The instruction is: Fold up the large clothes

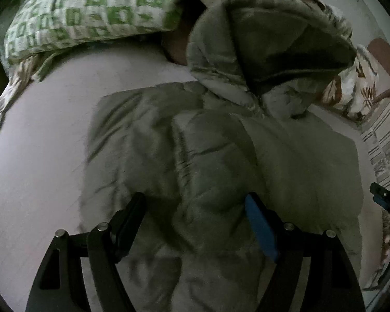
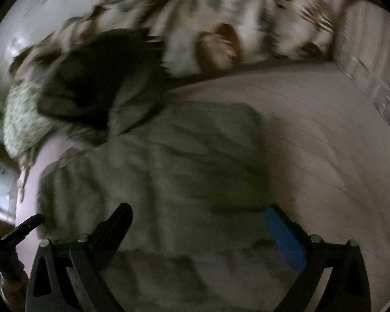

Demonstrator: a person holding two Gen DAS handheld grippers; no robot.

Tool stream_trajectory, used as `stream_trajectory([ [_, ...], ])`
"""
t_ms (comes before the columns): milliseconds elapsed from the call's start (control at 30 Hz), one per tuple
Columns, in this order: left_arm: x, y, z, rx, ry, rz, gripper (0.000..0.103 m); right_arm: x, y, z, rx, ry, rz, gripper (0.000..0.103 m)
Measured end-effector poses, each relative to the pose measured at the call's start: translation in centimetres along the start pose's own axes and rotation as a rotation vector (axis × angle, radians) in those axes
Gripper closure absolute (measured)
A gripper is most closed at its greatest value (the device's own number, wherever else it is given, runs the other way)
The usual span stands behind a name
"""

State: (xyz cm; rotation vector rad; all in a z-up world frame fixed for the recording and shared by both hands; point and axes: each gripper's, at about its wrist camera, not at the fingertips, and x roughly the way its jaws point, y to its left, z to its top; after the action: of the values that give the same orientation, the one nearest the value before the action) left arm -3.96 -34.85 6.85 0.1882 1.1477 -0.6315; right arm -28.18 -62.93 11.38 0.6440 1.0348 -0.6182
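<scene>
Grey-green padded jacket (image 1: 215, 140) lies half folded; our left gripper (image 1: 195, 208) and right gripper (image 2: 197, 221), both spread and empty, should pinch its hem evenly.

1. A grey-green padded hooded jacket (image 1: 195, 143) is spread on the pale pink bed sheet (image 1: 39, 169).
2. Its hood (image 1: 273, 46) is laid toward the head edge.
3. A green-and-white checked pillow (image 1: 91, 13) is placed at the head edge, left of the hood.
4. A leaf-printed quilt (image 2: 221, 20) is bunched behind the hood.
</scene>
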Motion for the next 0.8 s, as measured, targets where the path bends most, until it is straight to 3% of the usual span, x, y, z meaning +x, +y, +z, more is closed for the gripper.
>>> stream_trajectory([
  [33,0.4,-0.6,0.1,0.016,-0.014,0.007,0.029,0.6,-0.8,0.1,0.018,0.008,-0.002,0.000],
  [67,0.6,-1.1,0.1,0.029,-0.022,0.005,0.047,1.1,-1.2,0.2,0.030,0.013,0.000,0.000],
  [100,0.8,-1.3,0.1,0.037,-0.019,-0.003,0.057,1.7,-1.7,0.3,0.047,0.022,0.002,0.000],
  [133,1.0,-1.9,0.1,0.054,-0.021,0.020,0.058,2.2,-1.9,0.2,0.055,0.029,0.004,0.000],
  [267,-0.5,-2.3,0.4,0.099,-0.082,0.059,0.078,3.3,-2.3,0.0,0.067,0.041,0.014,0.000],
  [400,-4.7,-1.2,0.8,0.102,-0.172,0.047,0.082,2.3,-1.4,-0.3,0.042,0.018,0.033,0.000],
  [500,-6.2,-0.3,0.6,0.126,-0.173,0.031,0.081,1.3,0.1,-0.3,0.001,-0.001,0.050,0.000],
  [667,-3.5,1.0,-0.8,0.146,-0.091,0.063,0.081,1.7,3.1,-0.6,-0.096,-0.001,0.023,0.000],
  [800,-0.8,2.7,-2.6,0.114,-0.058,0.059,0.079,4.6,4.0,-2.2,-0.133,0.073,-0.007,0.000],
])
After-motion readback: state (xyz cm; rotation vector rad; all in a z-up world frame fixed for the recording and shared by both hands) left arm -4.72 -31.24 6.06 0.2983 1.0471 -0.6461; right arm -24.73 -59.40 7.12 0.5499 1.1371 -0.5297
